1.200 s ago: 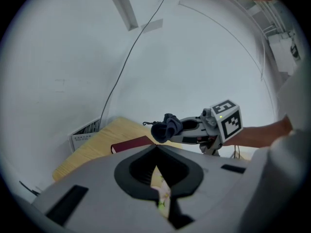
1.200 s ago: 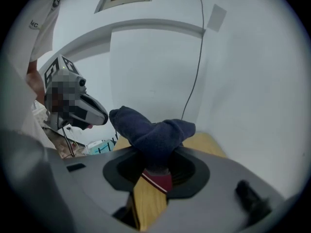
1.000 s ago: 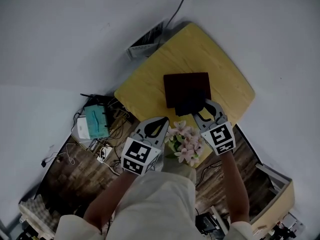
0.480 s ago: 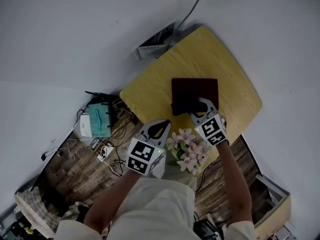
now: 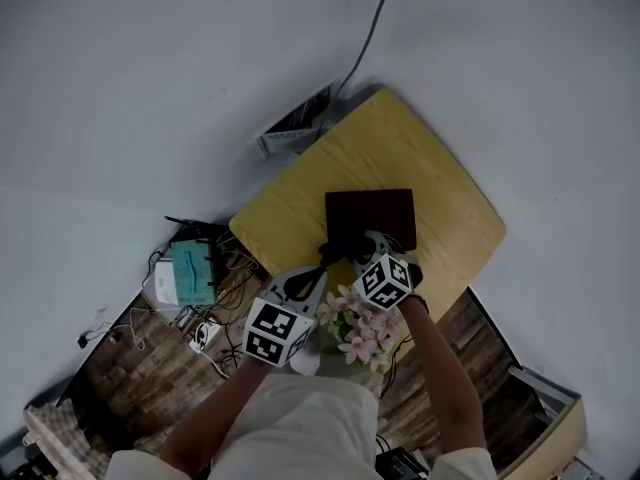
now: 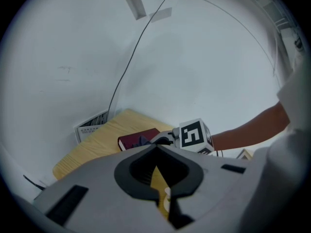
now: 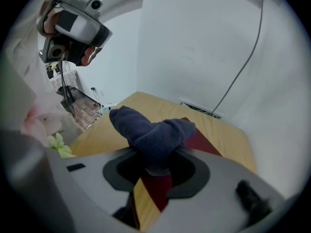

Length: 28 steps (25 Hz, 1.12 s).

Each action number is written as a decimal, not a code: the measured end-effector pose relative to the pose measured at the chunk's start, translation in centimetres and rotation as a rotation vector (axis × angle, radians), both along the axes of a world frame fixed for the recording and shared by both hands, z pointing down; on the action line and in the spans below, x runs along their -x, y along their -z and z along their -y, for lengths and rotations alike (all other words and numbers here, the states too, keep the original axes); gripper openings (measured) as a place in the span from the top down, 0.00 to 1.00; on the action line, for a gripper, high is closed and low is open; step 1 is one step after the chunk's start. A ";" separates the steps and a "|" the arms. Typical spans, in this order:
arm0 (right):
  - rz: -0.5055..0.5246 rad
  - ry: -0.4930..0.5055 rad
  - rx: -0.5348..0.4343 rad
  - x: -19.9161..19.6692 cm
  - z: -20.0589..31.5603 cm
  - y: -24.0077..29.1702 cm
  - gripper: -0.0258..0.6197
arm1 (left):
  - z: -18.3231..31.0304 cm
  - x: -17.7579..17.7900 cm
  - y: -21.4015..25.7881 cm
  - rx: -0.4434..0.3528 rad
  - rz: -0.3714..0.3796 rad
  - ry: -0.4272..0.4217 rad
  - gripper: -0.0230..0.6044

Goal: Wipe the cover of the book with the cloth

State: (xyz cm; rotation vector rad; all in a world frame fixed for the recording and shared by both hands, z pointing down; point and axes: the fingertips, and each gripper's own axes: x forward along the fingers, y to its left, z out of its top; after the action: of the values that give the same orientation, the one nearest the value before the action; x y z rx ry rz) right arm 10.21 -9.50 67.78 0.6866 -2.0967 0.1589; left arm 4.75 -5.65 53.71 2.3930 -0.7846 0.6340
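Dark blue cloth (image 7: 154,132) was clamped in my right claw (image 5: 352,252), maroon book (image 5: 378,213) lay just under its tips on the wooden table (image 5: 425,163), my left claw (image 5: 320,268) sat pinched together, empty, just behind.

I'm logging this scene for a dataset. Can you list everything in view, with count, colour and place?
table: one, yellow wood, against the white wall
book: one, dark red, flat on the table
cloth: one, dark blue, bunched at the book's near corner
flowers: one bunch, pink, at the table's near edge
teal device: one, on the wooden floor left of the table, among cables
white printed item: one, by the wall behind the table
wall cable: one, dark, running down the wall
left hand-held gripper: grey, jaws together, empty, beside the flowers
right hand-held gripper: grey, shut on the cloth
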 end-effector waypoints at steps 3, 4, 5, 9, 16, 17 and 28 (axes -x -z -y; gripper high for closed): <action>-0.031 -0.009 -0.001 -0.7 -0.2 0.2 0.75 | -0.2 -0.2 0.8 -0.010 -0.001 -0.008 0.95; -0.046 -0.010 -0.002 -1.1 -0.2 0.2 0.75 | -0.4 -0.3 1.0 -0.011 -0.001 -0.011 0.95; -0.058 -0.012 -0.001 -1.4 -0.3 0.3 0.75 | -0.7 -0.3 1.2 -0.012 -0.001 -0.015 0.95; -0.097 -0.048 0.009 -3.6 -0.6 0.0 0.75 | -1.3 -0.3 1.5 -0.011 0.002 -0.017 0.95; -0.148 -0.196 0.034 -8.5 -1.1 -0.3 0.74 | -1.8 0.4 1.9 -0.016 0.003 -0.007 0.95; -0.158 -0.217 0.036 -9.2 -1.1 -0.3 0.74 | -1.7 0.5 2.0 -0.017 0.001 -0.004 0.95; -0.223 -0.424 0.060 -16.4 -2.3 -0.4 0.74 | -1.0 0.2 2.1 -0.023 -0.021 0.001 0.95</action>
State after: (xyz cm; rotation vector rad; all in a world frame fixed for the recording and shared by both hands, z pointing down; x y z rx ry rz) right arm 26.57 -7.24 68.19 1.0559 -1.7068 0.3608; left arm 4.57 -4.61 51.60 2.4165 -0.7878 0.6017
